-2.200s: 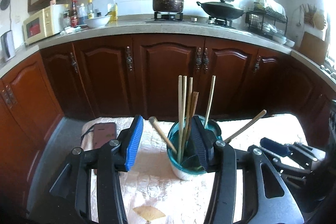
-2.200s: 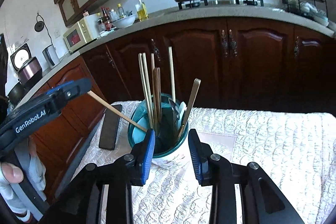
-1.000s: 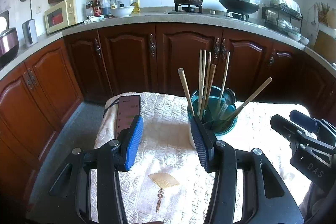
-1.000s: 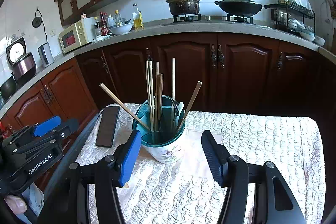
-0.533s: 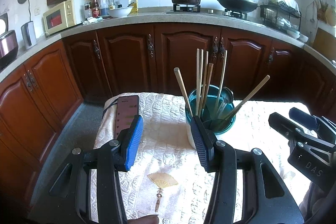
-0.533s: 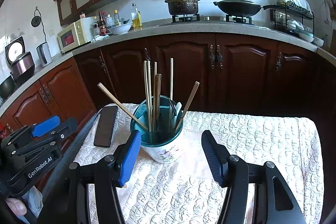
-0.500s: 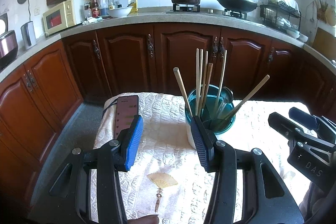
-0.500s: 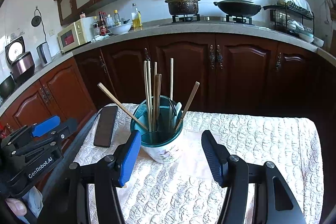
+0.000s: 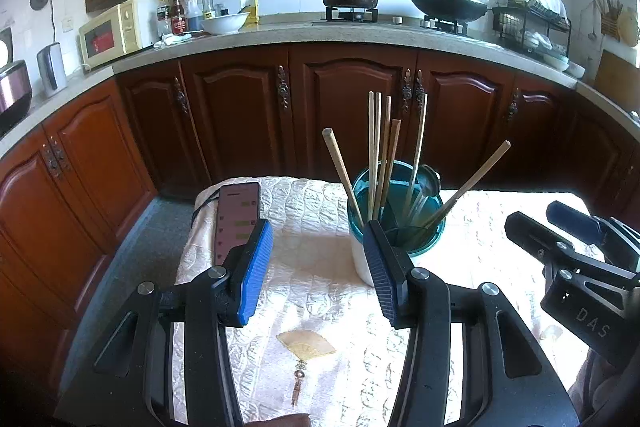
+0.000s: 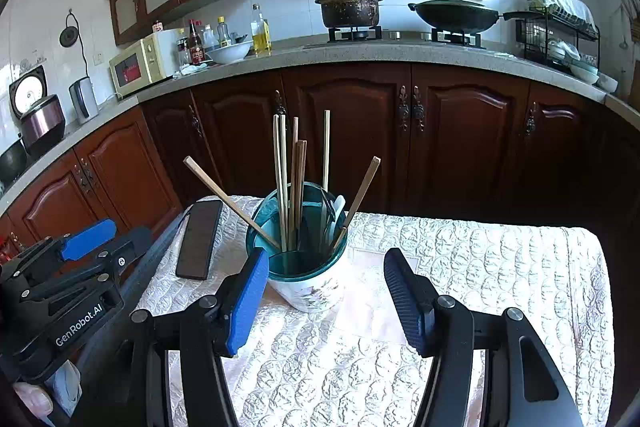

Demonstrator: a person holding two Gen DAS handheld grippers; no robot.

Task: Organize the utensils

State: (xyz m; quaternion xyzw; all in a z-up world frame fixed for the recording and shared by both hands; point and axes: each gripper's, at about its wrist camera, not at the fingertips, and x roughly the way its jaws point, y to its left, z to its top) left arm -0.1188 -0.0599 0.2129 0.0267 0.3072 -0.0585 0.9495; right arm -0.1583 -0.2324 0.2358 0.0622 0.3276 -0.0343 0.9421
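Observation:
A white utensil holder with a teal rim (image 9: pixel 362 263) (image 10: pixel 308 291) stands on the cloth-covered table. Several wooden chopsticks (image 9: pixel 375 151) (image 10: pixel 280 179) stick out of it, two leaning outward, and spoons (image 9: pixel 426 183) (image 10: pixel 338 207) rest inside. My left gripper (image 9: pixel 318 267) is open and empty, pulled back from the holder, which shows just past its right finger (image 9: pixel 382 267). The right gripper (image 10: pixel 326 291) is also open and empty, with the holder seen between its fingers but farther off. Each gripper appears at the edge of the other's view.
A dark phone (image 9: pixel 236 219) (image 10: pixel 200 237) lies on the table's left side. A small fan charm (image 9: pixel 306 345) lies on the quilted cloth (image 10: pixel 500 259). Brown kitchen cabinets (image 9: pixel 240 115) and a counter with pots stand behind.
Both grippers backed away from the holder more than a second ago, and the right gripper's jaws widened. Over the last second nothing has moved.

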